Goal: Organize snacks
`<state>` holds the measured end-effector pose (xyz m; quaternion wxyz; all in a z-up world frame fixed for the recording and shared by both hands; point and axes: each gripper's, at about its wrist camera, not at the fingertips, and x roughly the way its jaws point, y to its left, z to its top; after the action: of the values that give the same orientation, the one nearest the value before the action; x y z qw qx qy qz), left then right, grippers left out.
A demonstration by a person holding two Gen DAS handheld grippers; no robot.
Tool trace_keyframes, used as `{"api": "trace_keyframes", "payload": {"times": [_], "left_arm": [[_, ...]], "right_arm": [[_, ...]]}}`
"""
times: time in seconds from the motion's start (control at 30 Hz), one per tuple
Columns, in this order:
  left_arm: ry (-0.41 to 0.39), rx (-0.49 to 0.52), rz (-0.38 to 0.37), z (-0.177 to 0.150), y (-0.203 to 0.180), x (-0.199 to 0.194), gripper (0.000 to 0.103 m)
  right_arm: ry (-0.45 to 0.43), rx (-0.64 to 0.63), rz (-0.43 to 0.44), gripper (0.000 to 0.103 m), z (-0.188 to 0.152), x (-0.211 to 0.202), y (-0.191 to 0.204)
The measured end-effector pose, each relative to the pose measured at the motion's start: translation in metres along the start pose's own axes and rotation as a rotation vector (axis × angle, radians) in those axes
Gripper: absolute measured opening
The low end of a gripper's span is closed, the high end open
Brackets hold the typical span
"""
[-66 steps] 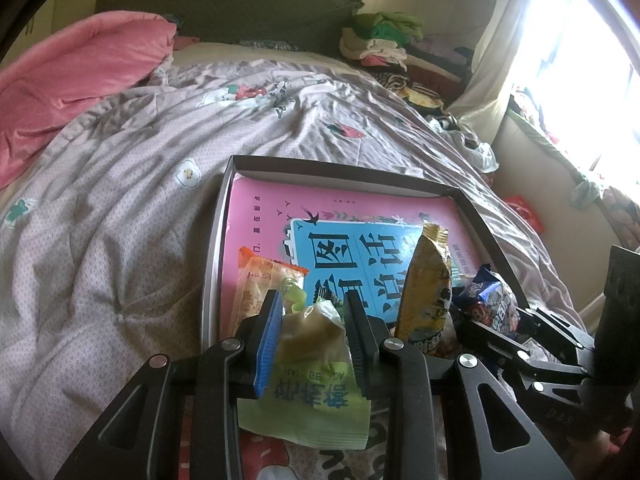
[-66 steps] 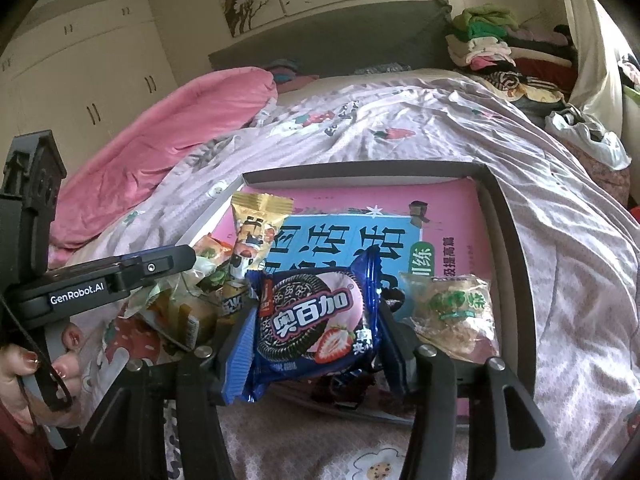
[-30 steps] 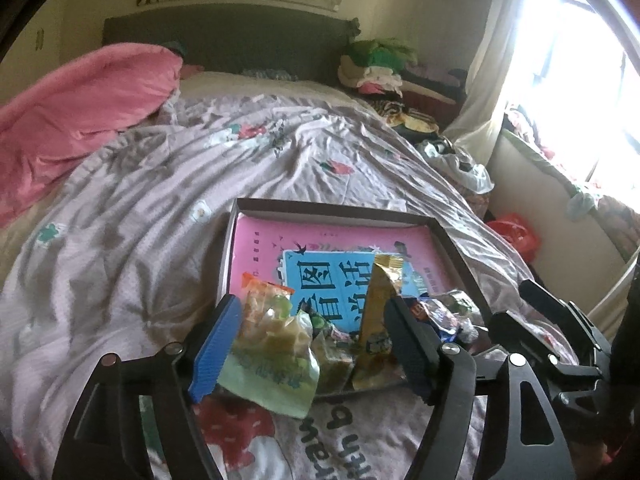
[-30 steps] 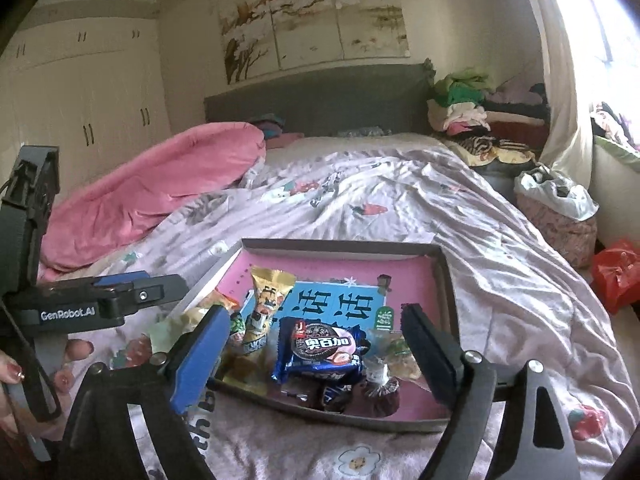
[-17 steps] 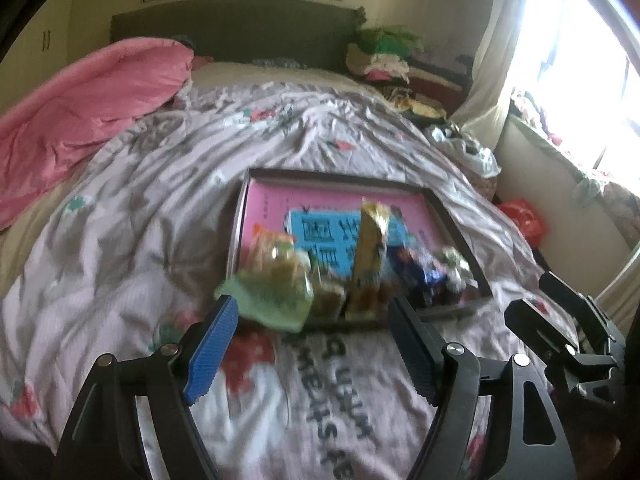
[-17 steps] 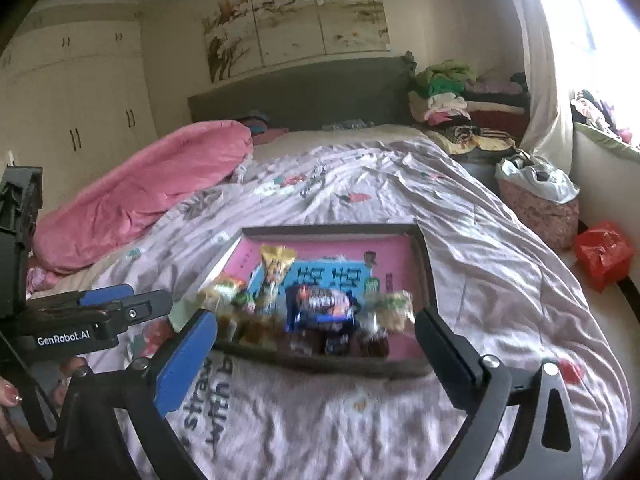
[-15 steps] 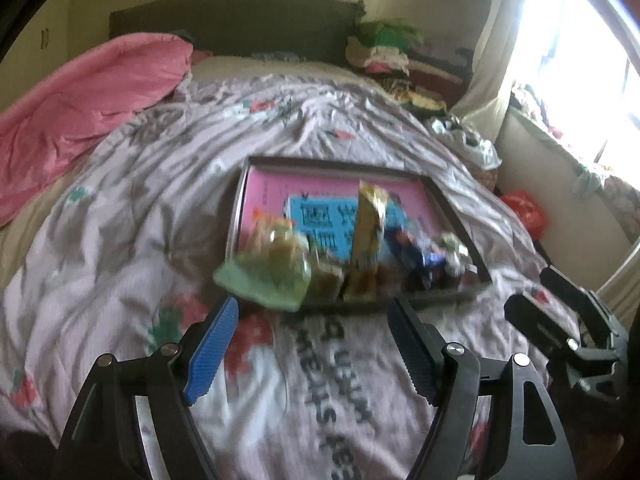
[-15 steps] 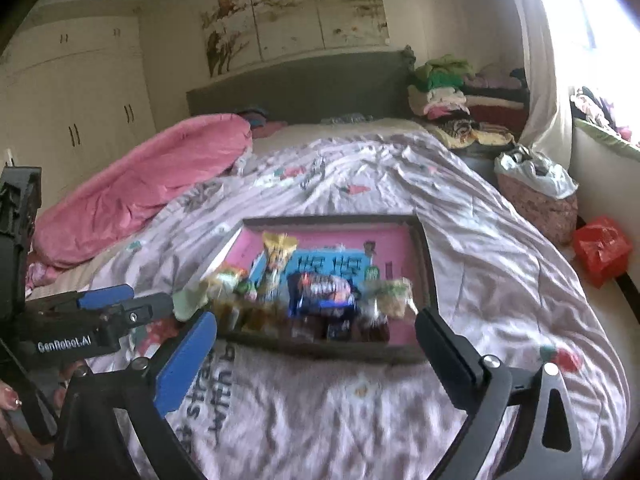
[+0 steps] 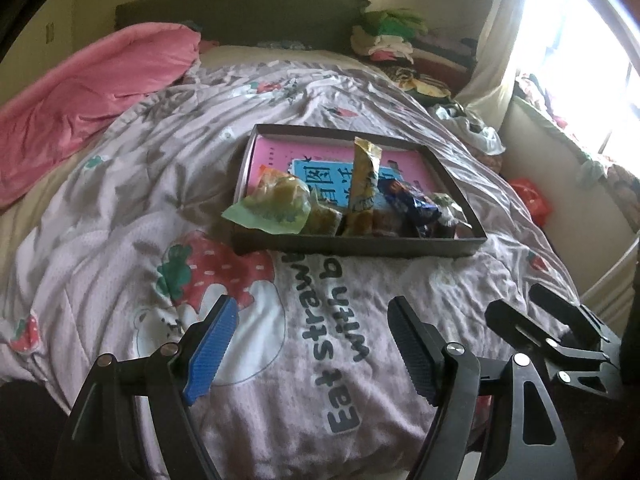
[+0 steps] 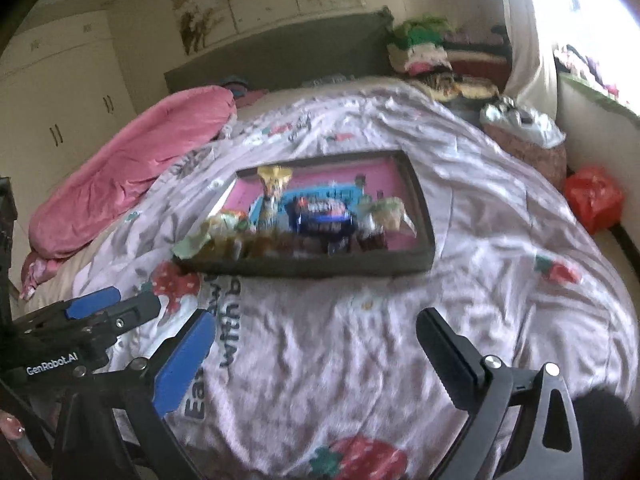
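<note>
A dark shallow tray (image 9: 360, 247) lies on the bed with a pink and blue book inside. Several snacks stand along its near edge: a green packet (image 9: 276, 206), a tall yellow packet (image 9: 364, 184) and a blue cookie packet (image 9: 412, 204). The tray (image 10: 320, 268) also shows blurred in the right wrist view, with the blue cookie packet (image 10: 324, 214) in it. My left gripper (image 9: 312, 344) is open and empty, well back from the tray. My right gripper (image 10: 316, 352) is open and empty too, also well back.
The bed has a lilac strawberry-print quilt (image 9: 120, 216) and a pink duvet (image 9: 88, 80) at the far left. Folded clothes (image 9: 384, 36) are piled beyond the bed. A red bag (image 10: 596, 196) lies on the floor at the right, under a bright window.
Both grippers have let go of their packets, opened wide and pulled back from the tray. The green packet and the blue cookie packet now rest in the tray.
</note>
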<state>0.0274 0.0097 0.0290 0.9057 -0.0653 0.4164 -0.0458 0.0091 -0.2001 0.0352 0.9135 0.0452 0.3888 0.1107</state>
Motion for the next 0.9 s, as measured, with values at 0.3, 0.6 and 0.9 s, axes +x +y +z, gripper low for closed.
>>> {"api": "trace_keyframes", "payload": {"times": [0.3, 0.6, 0.9], "left_arm": [[0.004, 0.014, -0.003, -0.0057, -0.0032, -0.0005, 0.078], [0.005, 0.016, -0.002, -0.0067, -0.0041, -0.0007, 0.078], [0.019, 0.018, 0.015, -0.0084, -0.0047, 0.0023, 0.078]], "right_arm": [[-0.02, 0.003, -0.01, 0.101, -0.0024, -0.0073, -0.002], [-0.027, -0.017, -0.014, 0.101, -0.0026, -0.008, -0.0009], [-0.024, -0.018, -0.012, 0.101, -0.0031, -0.0066, -0.0007]]}}
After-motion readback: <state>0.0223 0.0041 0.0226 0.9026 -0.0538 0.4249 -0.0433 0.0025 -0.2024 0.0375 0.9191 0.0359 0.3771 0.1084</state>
